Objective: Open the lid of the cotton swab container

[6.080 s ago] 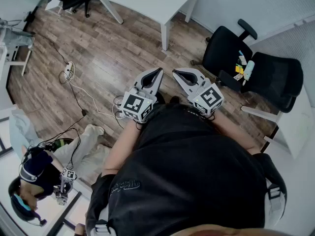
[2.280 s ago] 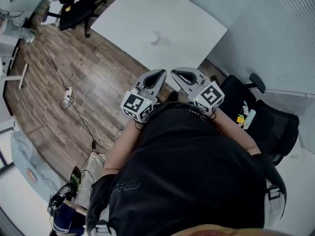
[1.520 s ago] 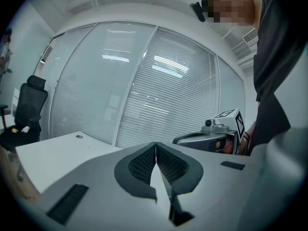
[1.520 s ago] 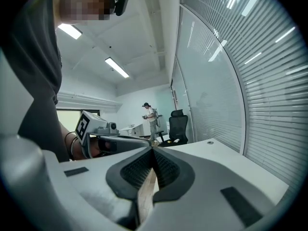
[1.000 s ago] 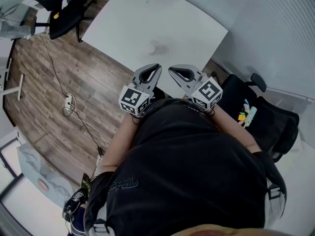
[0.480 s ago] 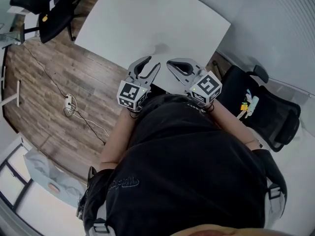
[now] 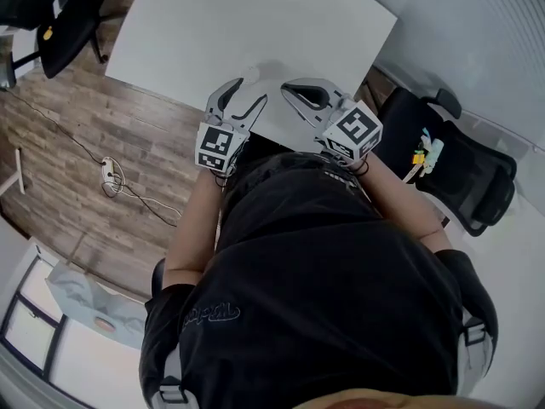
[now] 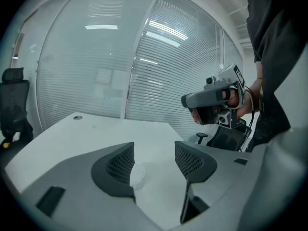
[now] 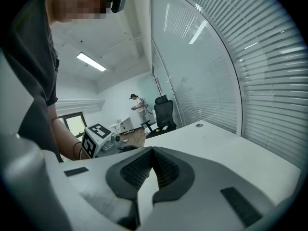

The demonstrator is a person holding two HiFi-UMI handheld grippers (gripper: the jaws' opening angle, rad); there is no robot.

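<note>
both downtilted; left gripper (image 7: 252,90) opening, right gripper (image 7: 288,87) closed

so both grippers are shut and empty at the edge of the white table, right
Not both. The left gripper is open: the left gripper view shows its jaws apart, having just been opening, with nothing gripped. Only a small white round thing lying on the white table shows through the gap. The right gripper is shut and empty, as you said.
</note>
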